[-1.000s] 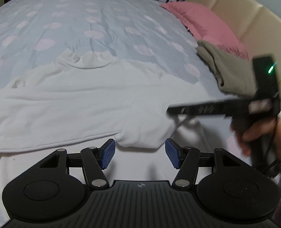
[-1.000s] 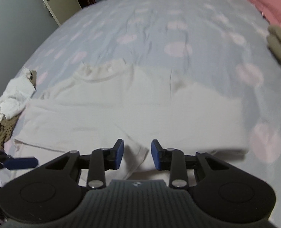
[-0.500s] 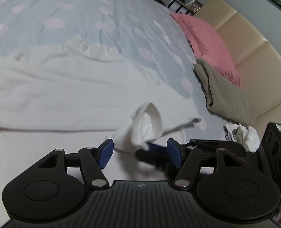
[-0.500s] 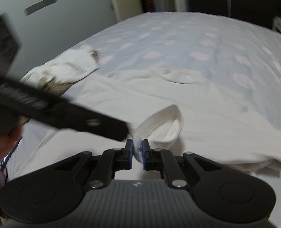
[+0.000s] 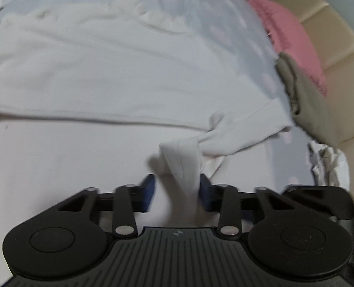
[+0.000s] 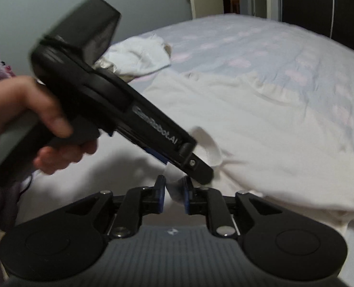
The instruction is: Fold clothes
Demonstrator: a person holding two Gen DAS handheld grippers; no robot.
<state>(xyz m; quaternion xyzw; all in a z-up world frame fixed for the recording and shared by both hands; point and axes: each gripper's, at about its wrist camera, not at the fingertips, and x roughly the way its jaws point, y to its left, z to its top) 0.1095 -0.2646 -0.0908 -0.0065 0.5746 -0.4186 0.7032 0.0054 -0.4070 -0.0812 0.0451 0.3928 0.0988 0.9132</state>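
Observation:
A white long-sleeved top (image 5: 105, 71) lies spread on the bed, collar (image 5: 153, 16) at the far side. Its right sleeve is pulled up toward me, and the cuff (image 5: 181, 160) rises between the blue pads of my left gripper (image 5: 177, 191). Those pads stand apart around the cuff; blur hides whether they touch it. In the right wrist view, my right gripper (image 6: 173, 191) is shut on a bunch of the same cuff (image 6: 208, 148). The left gripper's tip (image 6: 200, 172), held by a hand (image 6: 33, 119), reaches the cuff just above the top (image 6: 272, 131).
A pink pillow (image 5: 291, 38) and an olive-grey garment (image 5: 308, 100) lie by the beige headboard (image 5: 332, 24) on the right. Crumpled white cloth (image 5: 327, 160) sits below them. A pile of white clothes (image 6: 138, 55) lies at the bed's far left edge. The spotted sheet (image 6: 248, 38) stretches beyond.
The right gripper shut on the sleeve cuff and lifted it. The left gripper moved in around the cuff and its pads have narrowed. The right gripper's pads now stand slightly wider.

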